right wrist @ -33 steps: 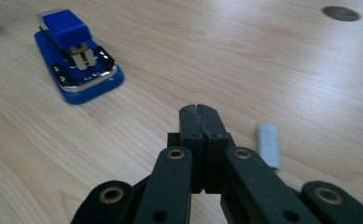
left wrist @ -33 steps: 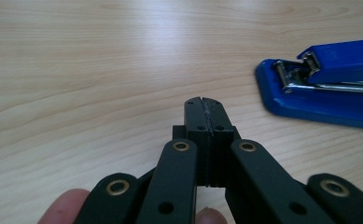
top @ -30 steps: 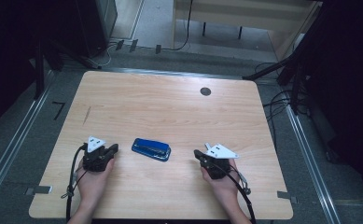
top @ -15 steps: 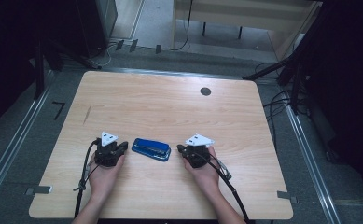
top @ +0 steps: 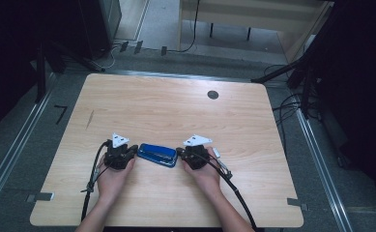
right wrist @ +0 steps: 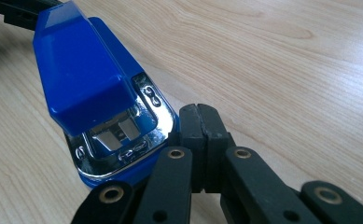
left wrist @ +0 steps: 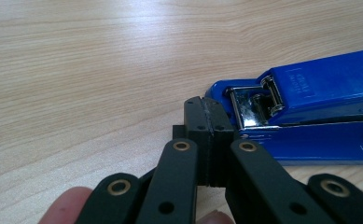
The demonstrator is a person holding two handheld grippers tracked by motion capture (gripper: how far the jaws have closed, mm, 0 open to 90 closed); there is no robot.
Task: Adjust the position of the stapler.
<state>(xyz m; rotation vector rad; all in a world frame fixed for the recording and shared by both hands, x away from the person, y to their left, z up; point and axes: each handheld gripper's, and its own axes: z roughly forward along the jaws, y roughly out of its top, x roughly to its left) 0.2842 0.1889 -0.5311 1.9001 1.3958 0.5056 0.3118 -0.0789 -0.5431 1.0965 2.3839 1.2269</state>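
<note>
On the pale wooden desk [top: 176,111], near its front edge, a blue stapler [top: 157,154] lies flat with its long side facing me. My left hand-held gripper [top: 133,151] sits at the stapler's left end and my right hand-held gripper [top: 180,152] at its right end, so the stapler lies between the two. Seen from the left hand-held gripper's camera, my jaws are pressed together with nothing between them, their tips just beside the stapler's [left wrist: 310,116] shiny metal hinge end. Seen from the right hand-held gripper's camera, those jaws are likewise pressed together and empty, resting against the chrome nose of the stapler [right wrist: 95,93]. A small dark round hole [top: 213,94] sits far back on the desk
</note>
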